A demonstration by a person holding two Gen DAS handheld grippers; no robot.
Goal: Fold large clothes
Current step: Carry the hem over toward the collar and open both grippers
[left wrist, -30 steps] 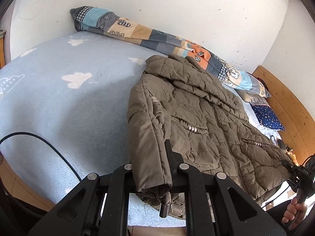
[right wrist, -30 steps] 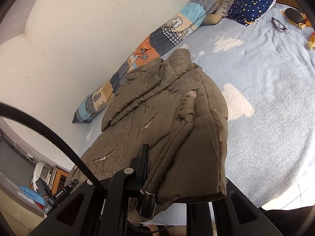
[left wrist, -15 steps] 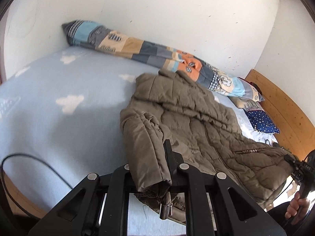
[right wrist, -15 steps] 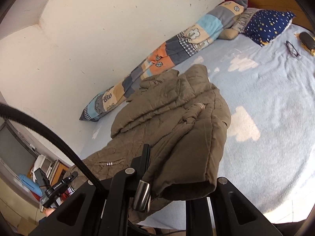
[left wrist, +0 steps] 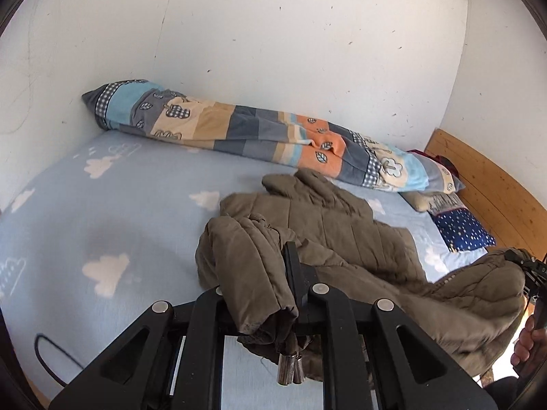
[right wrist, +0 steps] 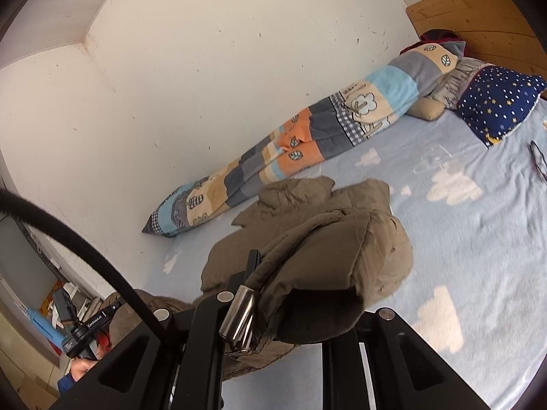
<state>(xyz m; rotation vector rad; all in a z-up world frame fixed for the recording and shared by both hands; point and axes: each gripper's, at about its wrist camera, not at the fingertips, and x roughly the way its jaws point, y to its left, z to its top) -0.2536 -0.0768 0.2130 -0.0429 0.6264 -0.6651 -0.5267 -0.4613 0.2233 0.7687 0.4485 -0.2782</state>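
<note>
jacket [left wrist: 328, 225] on bed [left wrist: 112, 218] | rolled quilt [left wrist: 259, 136] behind, along wall [left wrist: 273, 41]

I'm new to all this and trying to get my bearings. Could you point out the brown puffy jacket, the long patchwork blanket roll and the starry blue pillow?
brown puffy quilted jacket [left wrist: 345, 235]: left wrist view, back panel.
long patchwork blanket roll [left wrist: 239, 126]: left wrist view, middle stripe.
navy star-print pillow [right wrist: 499, 102]: right wrist view, top face.

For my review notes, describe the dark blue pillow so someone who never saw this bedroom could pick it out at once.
Start at the wooden headboard at the end of the bed with the light blue cloud-print sheet. Right in front of it, beside the end of the long patchwork quilt roll along the wall, lies the pillow. It is the only navy one, covered in small white dots and yellow stars.
</note>
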